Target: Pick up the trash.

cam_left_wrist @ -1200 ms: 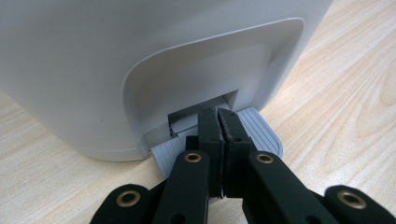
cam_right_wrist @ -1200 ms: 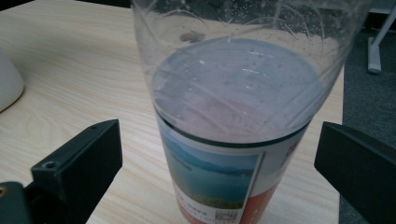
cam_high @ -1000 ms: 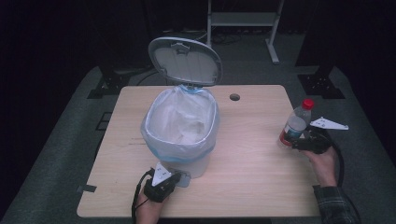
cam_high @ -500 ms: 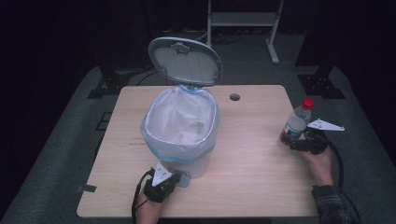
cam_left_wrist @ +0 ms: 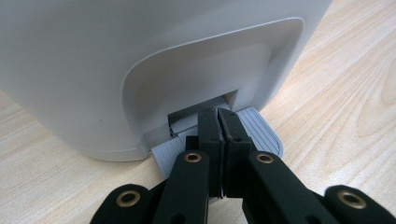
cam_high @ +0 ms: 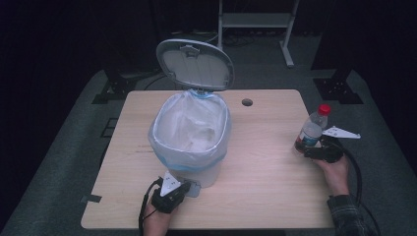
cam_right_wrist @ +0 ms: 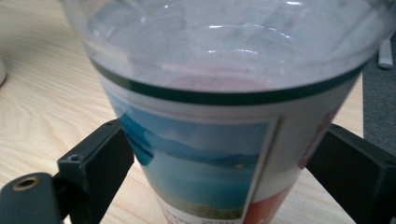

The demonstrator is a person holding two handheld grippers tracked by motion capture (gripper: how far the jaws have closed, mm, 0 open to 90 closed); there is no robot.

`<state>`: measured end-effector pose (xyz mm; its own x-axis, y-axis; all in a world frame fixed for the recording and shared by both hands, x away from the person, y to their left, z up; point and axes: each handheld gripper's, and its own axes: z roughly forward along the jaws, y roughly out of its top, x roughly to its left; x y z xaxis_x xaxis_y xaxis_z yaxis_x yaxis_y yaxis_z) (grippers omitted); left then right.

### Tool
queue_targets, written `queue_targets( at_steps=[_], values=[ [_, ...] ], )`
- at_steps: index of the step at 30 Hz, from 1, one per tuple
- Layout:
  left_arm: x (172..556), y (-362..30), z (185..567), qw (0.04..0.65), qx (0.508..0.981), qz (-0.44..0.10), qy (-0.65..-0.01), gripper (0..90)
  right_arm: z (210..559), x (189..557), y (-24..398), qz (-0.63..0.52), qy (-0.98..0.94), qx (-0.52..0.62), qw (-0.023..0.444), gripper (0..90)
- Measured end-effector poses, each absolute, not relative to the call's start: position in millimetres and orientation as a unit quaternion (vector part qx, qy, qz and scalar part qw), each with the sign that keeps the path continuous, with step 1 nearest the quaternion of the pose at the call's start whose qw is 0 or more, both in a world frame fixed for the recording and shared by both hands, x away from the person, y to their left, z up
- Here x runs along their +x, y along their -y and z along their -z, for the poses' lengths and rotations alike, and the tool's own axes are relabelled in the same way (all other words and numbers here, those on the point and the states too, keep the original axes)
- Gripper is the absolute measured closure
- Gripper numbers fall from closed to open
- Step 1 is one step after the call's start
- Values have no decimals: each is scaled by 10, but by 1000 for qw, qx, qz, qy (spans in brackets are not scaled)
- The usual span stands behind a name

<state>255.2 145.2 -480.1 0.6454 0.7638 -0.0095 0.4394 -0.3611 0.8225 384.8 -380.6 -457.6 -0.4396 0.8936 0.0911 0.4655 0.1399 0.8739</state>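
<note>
Clear plastic bottle [cam_high: 310, 132] upright | red cap up | between right gripper [cam_high: 317, 151] jaws

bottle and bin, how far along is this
Done: the white pedal bin stands with its grey lid up, the shut left hand-held gripper on its grey ribbed pedal. In hand: the right hand-held gripper has just been closing around the clear plastic red-capped bottle, which stands on the wooden table. Left: lift it into the bin.

My left gripper [cam_high: 189, 188] low at near edge, jaws pressed together; right gripper [cam_high: 311, 149] out at right edge, jaws just closing in, pads seemingly gripping, forearm angled in
</note>
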Motion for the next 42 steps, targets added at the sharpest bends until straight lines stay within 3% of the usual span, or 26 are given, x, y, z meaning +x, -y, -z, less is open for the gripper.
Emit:
queue_targets(
  at_steps=[10,13,18,31,42],
  values=[
    [2552,-1452,4801,423,803,-192,-375,893,4597,3851,3795,-447,-720,475,236,138],
    [2552,-1451,4801,422,803,-192,-375,893,4604,3830,3804,-450,-716,475,243,215],
    [2551,-1452,4800,422,803,-192,-375,893,4616,3802,3852,-459,-709,472,252,262],
    [2551,-1451,4799,422,803,-192,-375,894,4590,3761,3829,-456,-715,459,265,285],
    [2551,-1452,4800,422,803,-192,-375,893,4449,3696,3809,-480,-712,448,249,288]
  ],
)
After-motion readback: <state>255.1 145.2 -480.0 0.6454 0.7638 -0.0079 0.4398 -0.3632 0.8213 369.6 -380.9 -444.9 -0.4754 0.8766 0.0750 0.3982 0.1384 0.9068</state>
